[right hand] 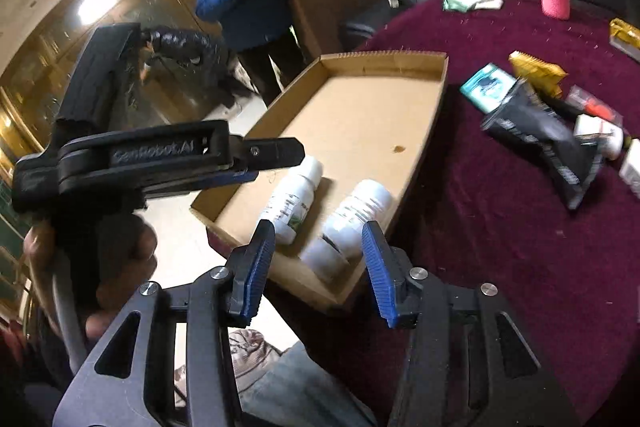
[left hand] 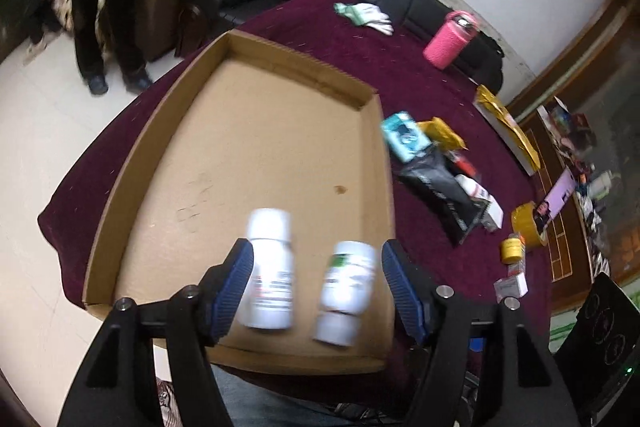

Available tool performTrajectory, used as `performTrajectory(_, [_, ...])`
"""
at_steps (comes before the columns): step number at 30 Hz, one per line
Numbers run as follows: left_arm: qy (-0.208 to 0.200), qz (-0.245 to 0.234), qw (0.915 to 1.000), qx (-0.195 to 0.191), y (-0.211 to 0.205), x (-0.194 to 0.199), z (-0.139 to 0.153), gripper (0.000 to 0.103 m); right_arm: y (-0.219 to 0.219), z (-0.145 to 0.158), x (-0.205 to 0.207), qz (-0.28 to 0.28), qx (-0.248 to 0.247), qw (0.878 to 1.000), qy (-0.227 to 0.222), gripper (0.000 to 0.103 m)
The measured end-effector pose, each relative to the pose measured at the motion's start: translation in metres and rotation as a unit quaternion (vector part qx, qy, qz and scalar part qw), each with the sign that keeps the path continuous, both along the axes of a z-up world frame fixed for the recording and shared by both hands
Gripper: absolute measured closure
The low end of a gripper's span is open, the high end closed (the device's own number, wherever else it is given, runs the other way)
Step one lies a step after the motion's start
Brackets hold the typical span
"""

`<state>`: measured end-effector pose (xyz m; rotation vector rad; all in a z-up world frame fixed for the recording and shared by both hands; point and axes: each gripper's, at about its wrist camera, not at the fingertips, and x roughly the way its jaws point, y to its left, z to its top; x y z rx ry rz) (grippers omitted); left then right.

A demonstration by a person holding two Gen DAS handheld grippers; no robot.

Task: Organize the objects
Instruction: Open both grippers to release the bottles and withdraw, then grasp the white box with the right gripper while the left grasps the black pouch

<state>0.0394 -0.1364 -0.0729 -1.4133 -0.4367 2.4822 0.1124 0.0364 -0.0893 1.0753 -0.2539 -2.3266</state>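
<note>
- Two white plastic bottles are lying on their sides in the shallow brown cardboard tray (left hand: 132, 163), close to its near edge: a taller white bottle (left hand: 269, 269) toward the near left corner and a shorter white bottle with a green-marked label (left hand: 346, 293) just beside it, apart.
- Left gripper (left hand: 318, 285), black with blue ribbed pads, is hanging over both bottles with its jaws spread, pressing on neither.
- Right gripper (right hand: 320, 267) is likewise standing spread over the tray's near edge, gripping nothing.
- Several loose packets are lying on the maroon tablecloth (left hand: 360, 51) off the tray's right edge, among them a teal carton (left hand: 405, 135) and a black foil pouch (left hand: 442, 193).
- One pink cylindrical flask (left hand: 448, 41) is standing near the table's far edge.
</note>
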Motion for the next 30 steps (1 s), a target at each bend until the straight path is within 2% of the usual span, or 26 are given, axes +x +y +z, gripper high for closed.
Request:
performTrajectory(5, [0.009,-0.052,0.9986,0.003,0.05,0.005,0.008,0.036,0.043,0.001,0.014,-0.021,0.012,1.0,0.014,0.057])
performTrajectory(8, [-0.007,-0.086,0.9962,0.014,0.084,0.007,0.002,0.036,0.077,-0.009,0.02,-0.056,0.002,0.998,-0.002,0.057])
performTrajectory(12, [-0.029,-0.13,0.9911,0.006,0.132,0.014,-0.011,0.036,0.118,-0.027,0.031,-0.107,0.012,0.994,-0.018,0.057])
performTrajectory(15, [-0.045,-0.163,0.9856,-0.003,0.16,0.019,-0.021,0.036,0.151,-0.031,0.043,-0.15,0.014,0.988,-0.019,0.057])
performTrajectory(17, [-0.059,-0.18,0.9819,-0.005,0.174,0.02,-0.025,0.036,0.168,-0.026,0.055,-0.184,0.031,0.982,-0.005,0.057])
performTrajectory(22, [-0.066,-0.199,0.9778,-0.01,0.191,0.024,-0.028,0.036,0.208,-0.023,0.061,-0.246,0.06,0.967,0.011,0.057])
performTrajectory(30, [-0.076,-0.185,0.9796,-0.017,0.187,0.016,-0.033,0.036,0.235,-0.033,0.038,-0.285,0.083,0.955,0.007,0.057])
